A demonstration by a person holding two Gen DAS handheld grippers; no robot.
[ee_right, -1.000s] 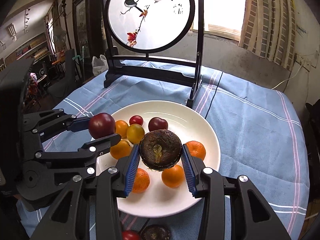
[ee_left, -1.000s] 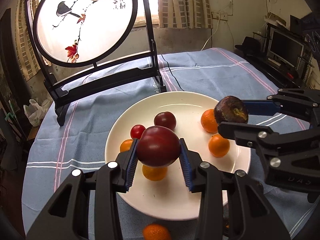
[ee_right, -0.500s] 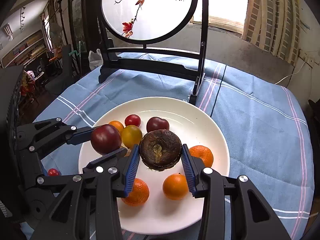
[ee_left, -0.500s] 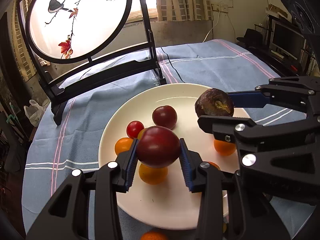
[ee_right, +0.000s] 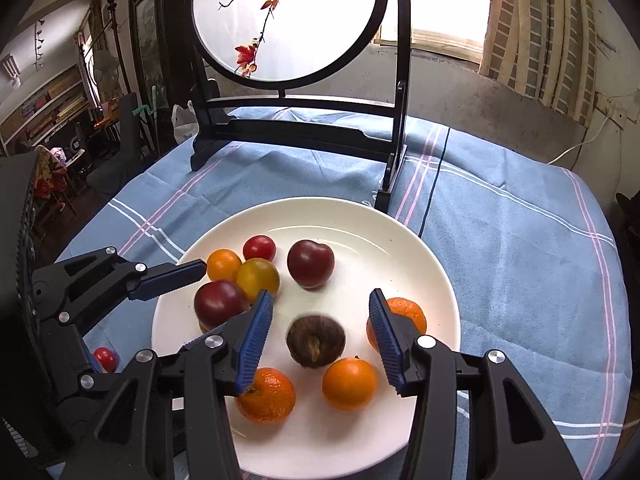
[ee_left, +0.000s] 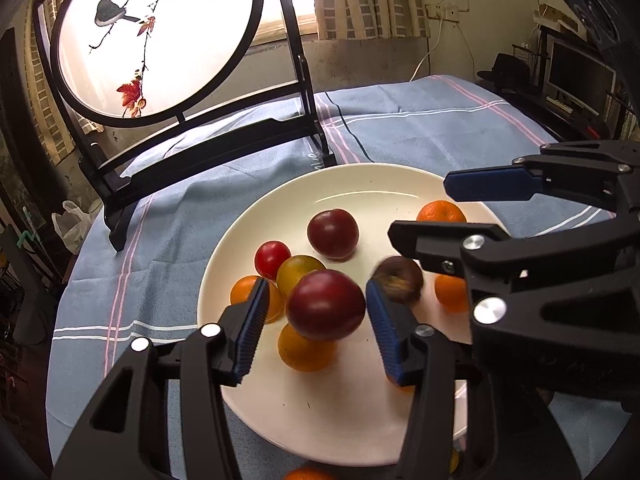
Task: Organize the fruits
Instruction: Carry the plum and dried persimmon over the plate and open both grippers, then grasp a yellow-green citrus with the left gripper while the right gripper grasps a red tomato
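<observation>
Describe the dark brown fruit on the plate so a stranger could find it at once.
Start at the big white plate on the blue striped cloth. Between the right gripper's open blue pads lies the brown fruit. Its neighbours are glossy oranges and red plums; it alone is dull, rough and dark brown.

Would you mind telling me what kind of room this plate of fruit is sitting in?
Most likely a lived-in home room: a table under a blue striped tablecloth, a decorative round bird-painted screen by a curtained window, and cluttered shelves to one side.
</observation>
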